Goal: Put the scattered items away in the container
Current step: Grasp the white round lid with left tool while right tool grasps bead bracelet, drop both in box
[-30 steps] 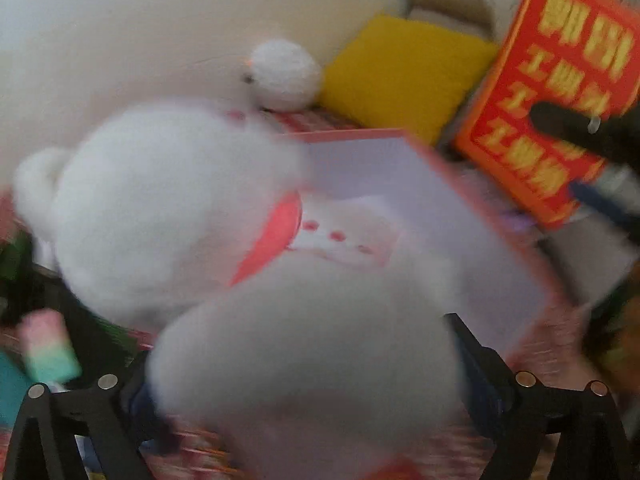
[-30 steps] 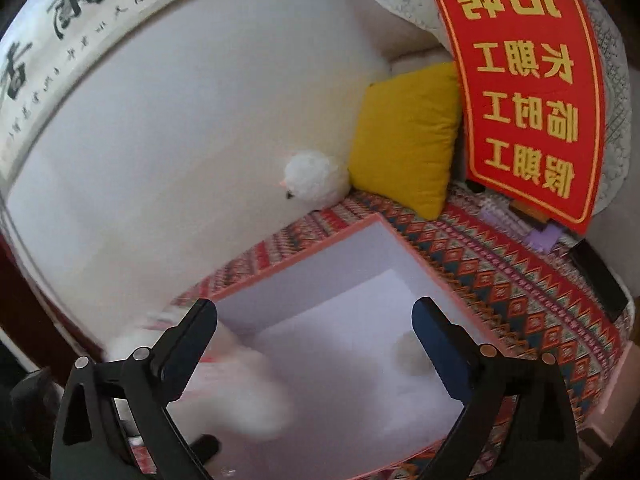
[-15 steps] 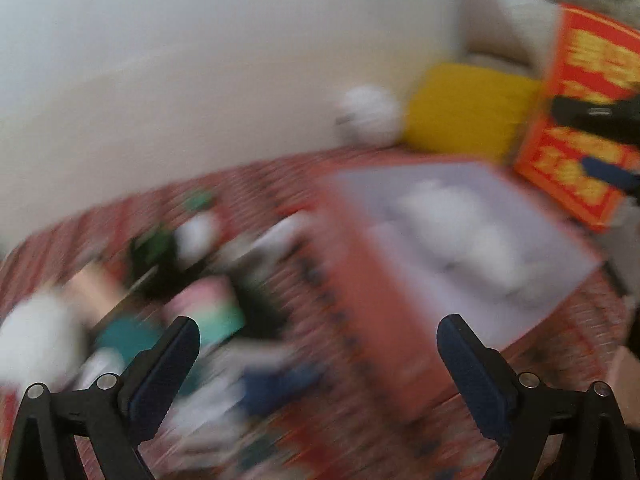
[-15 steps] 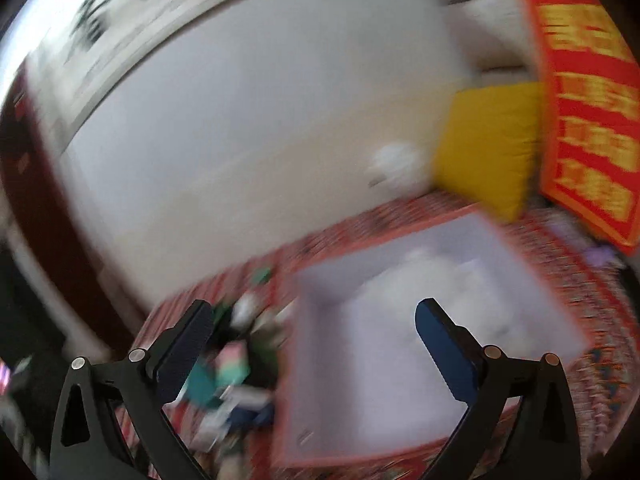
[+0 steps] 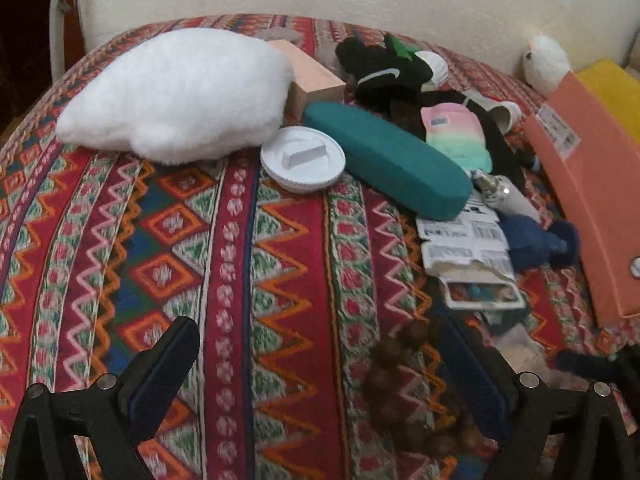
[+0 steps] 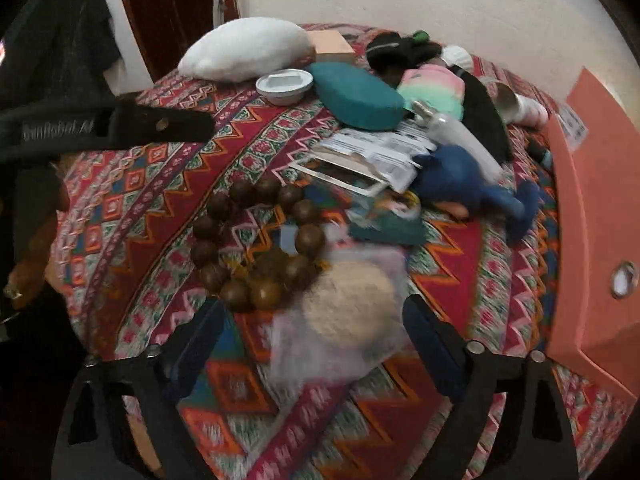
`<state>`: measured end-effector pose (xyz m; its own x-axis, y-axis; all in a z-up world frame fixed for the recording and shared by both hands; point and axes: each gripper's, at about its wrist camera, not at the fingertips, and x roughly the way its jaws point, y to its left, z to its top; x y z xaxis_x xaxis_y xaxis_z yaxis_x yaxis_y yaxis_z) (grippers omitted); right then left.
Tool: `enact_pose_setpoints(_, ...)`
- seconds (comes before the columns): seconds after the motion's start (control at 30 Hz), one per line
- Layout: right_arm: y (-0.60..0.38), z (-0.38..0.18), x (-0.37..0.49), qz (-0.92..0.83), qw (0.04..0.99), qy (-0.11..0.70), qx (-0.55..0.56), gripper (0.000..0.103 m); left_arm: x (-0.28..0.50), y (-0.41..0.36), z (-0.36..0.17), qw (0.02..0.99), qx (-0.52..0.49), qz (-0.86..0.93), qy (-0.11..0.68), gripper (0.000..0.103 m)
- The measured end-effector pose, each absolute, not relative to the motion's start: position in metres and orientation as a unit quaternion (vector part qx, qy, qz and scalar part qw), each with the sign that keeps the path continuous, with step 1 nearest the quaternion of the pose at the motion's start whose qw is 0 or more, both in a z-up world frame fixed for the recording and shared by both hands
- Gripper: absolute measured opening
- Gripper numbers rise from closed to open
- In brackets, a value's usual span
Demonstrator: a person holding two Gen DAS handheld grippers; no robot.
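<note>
Scattered items lie on the patterned cover: a white plush cushion [image 5: 176, 92], a white lid [image 5: 303, 164], a teal case [image 5: 384, 160], a printed leaflet [image 5: 464, 240], a blue plush toy [image 5: 536, 240] and a string of brown beads [image 6: 256, 248]. The orange box [image 5: 592, 200] stands at the right edge. My left gripper [image 5: 320, 368] hovers open over bare cover, with the beads [image 5: 408, 380] by its right finger. My right gripper [image 6: 316, 344] is open just behind a blurred beige puff in a clear bag [image 6: 348, 304].
A black glove [image 5: 384, 68], a pink block [image 5: 312, 80] and a pastel pouch [image 5: 456, 132] sit at the back of the pile. A white plush ball [image 5: 546, 64] and a yellow cushion [image 5: 616, 92] rest by the wall. A black strap [image 6: 116, 128] crosses the right view's left side.
The left gripper let go of the white plush toy, which stayed in the box. Both grippers swung left from the box to the pile of scattered items.
</note>
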<state>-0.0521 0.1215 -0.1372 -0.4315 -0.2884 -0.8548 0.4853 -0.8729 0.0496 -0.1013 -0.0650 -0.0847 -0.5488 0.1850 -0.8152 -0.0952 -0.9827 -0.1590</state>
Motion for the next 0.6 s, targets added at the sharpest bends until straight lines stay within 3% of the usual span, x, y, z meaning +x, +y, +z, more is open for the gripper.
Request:
enact_pose_setpoints(0.13,0.105,-0.144,-0.062,-0.853,0.228,0.107,0.457,0.084,-0.131,-0.062,-0.086,0.089,-0.463,0.88,-0.06,0.099)
enact_pose_setpoints(0.2,0.101,-0.144,-0.069,-0.848,0.238,0.099,0.463,0.069,-0.149,-0.058,-0.087,0.091,-0.456,0.883,-0.062,0.099)
enact_pose_setpoints(0.23,0.1,-0.145,-0.071,-0.839,0.255,0.086,0.473,0.055,-0.159,-0.055,-0.089,0.092,-0.453,0.884,-0.062,0.099)
enact_pose_setpoints(0.3,0.101,-0.144,-0.072,-0.827,0.279,0.067,0.484,0.05,-0.177,-0.047,-0.096,0.097,-0.456,0.883,-0.057,0.099)
enact_pose_setpoints(0.33,0.104,-0.143,-0.072,-0.822,0.289,0.058,0.487,0.035,-0.186,-0.044,-0.101,0.097,-0.458,0.882,-0.054,0.099)
enact_pose_setpoints(0.37,0.106,-0.141,-0.073,-0.817,0.299,0.048,0.491,0.029,-0.193,-0.044,-0.107,0.094,-0.46,0.882,-0.05,0.099)
enact_pose_setpoints(0.47,0.121,-0.133,-0.071,-0.807,0.322,0.021,0.494,0.02,-0.209,-0.044,-0.121,0.073,-0.462,0.883,-0.038,0.099)
enact_pose_setpoints(0.6,0.14,-0.125,-0.074,-0.801,0.34,-0.011,0.494,0.02,-0.223,-0.048,-0.13,0.069,-0.449,0.89,-0.039,0.1)
